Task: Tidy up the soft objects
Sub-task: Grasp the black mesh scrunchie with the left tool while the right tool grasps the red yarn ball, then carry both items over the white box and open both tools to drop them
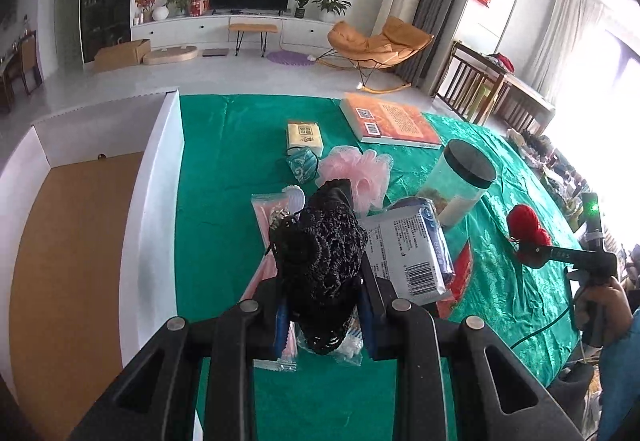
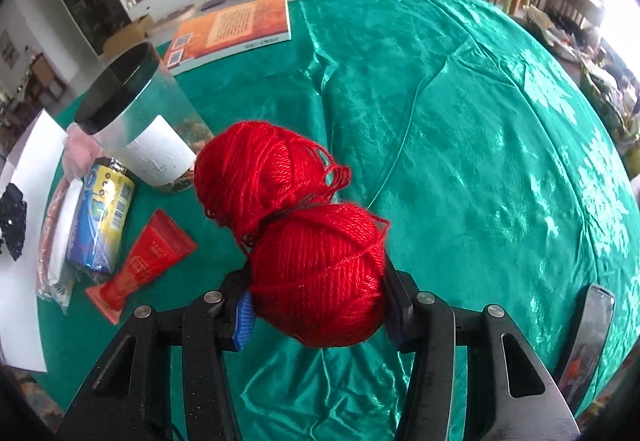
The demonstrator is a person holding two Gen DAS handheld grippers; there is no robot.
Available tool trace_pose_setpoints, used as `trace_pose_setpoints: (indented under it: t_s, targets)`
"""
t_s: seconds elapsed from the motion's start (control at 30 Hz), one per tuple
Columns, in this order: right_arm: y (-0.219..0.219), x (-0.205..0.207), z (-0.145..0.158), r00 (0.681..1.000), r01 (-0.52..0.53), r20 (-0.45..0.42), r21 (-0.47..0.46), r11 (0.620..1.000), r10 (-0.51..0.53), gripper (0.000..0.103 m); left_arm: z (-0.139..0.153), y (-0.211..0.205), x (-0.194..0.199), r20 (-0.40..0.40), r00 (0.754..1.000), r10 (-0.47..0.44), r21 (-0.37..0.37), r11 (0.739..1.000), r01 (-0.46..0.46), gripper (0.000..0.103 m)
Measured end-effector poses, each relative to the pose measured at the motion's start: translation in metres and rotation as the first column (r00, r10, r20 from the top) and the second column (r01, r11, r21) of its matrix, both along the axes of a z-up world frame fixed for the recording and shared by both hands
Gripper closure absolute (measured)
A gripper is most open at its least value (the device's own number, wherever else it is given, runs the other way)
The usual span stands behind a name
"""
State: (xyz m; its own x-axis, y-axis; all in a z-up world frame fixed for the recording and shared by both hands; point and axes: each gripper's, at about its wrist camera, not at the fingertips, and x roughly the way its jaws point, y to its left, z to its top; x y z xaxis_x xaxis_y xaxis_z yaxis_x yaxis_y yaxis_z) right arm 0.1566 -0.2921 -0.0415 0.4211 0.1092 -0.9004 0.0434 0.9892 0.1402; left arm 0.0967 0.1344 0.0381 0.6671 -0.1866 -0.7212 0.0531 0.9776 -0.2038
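My left gripper (image 1: 322, 315) is shut on a black crocheted net cloth (image 1: 320, 253), held above the green tablecloth (image 1: 224, 201) just right of the white box. My right gripper (image 2: 318, 315) is shut on two joined red yarn balls (image 2: 316, 269), held above the cloth; it also shows in the left wrist view (image 1: 530, 255) at the right. A pink mesh bath puff (image 1: 356, 169) and a teal face mask (image 1: 302, 165) lie mid-table. The black cloth also shows in the right wrist view (image 2: 12, 221) at the far left.
An open white box with a brown bottom (image 1: 156, 201) stands left of the cloth. On the table: an orange book (image 1: 390, 121), a tissue pack (image 1: 304, 135), a clear jar with black lid (image 1: 460, 177), a blue-white packet (image 1: 408, 253), a pink packet (image 1: 268, 209), a red tube (image 2: 144, 265).
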Motion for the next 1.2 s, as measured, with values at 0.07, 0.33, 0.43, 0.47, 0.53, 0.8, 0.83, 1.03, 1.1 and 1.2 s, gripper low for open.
trace_pose_setpoints:
  t_s: [0.07, 0.33, 0.43, 0.47, 0.53, 0.8, 0.83, 1.03, 1.1, 1.2]
  targets:
    - [-0.004, -0.001, 0.001, 1.000, 0.016, -0.001, 0.029, 0.999, -0.016, 0.049, 0.000, -0.003, 0.000, 0.008, 1.000, 0.001, 0.026, 1.000, -0.001, 0.076]
    - [0.001, -0.009, 0.013, 0.999, 0.022, 0.030, 0.022, 1.000, -0.023, 0.049, 0.006, -0.010, -0.004, 0.030, 1.000, -0.002, 0.076, 0.997, 0.000, 0.076]
    - [-0.001, -0.009, 0.015, 0.999, 0.038, 0.031, 0.030, 0.999, -0.039, 0.049, 0.007, -0.012, -0.005, 0.037, 0.999, -0.001, 0.091, 0.996, -0.002, 0.076]
    - [-0.002, -0.010, 0.014, 0.999, 0.044, 0.030, 0.033, 0.998, -0.045, 0.049, 0.006, -0.013, -0.004, 0.037, 0.999, 0.000, 0.093, 0.996, -0.003, 0.076]
    - [-0.003, -0.011, 0.014, 0.998, 0.053, 0.030, 0.031, 0.998, -0.054, 0.049, 0.004, -0.014, -0.004, 0.032, 0.999, 0.000, 0.089, 0.996, -0.003, 0.076]
    - [-0.005, -0.012, 0.015, 0.996, 0.091, 0.018, 0.037, 0.995, -0.092, 0.049, -0.005, -0.015, -0.003, -0.001, 1.000, -0.020, 0.000, 1.000, 0.020, 0.076]
    - [-0.003, -0.013, 0.018, 0.996, 0.088, 0.021, 0.059, 0.994, -0.090, 0.049, -0.004, -0.015, -0.004, 0.000, 1.000, -0.023, -0.016, 1.000, 0.023, 0.076]
    - [0.057, -0.025, 0.063, 0.995, -0.035, 0.095, 0.191, 0.981, 0.017, 0.049, 0.017, 0.023, -0.031, 0.030, 0.999, 0.017, -0.091, 0.996, -0.014, 0.076]
    - [0.098, -0.029, 0.084, 0.987, -0.119, 0.133, 0.216, 0.969, 0.092, 0.049, 0.026, 0.049, -0.047, 0.046, 0.996, 0.073, -0.078, 0.995, -0.069, 0.075]
    - [0.172, -0.037, 0.116, 0.956, -0.270, 0.190, 0.280, 0.921, 0.222, 0.049, 0.038, 0.097, -0.075, 0.063, 0.982, 0.181, -0.035, 0.983, -0.179, 0.075]
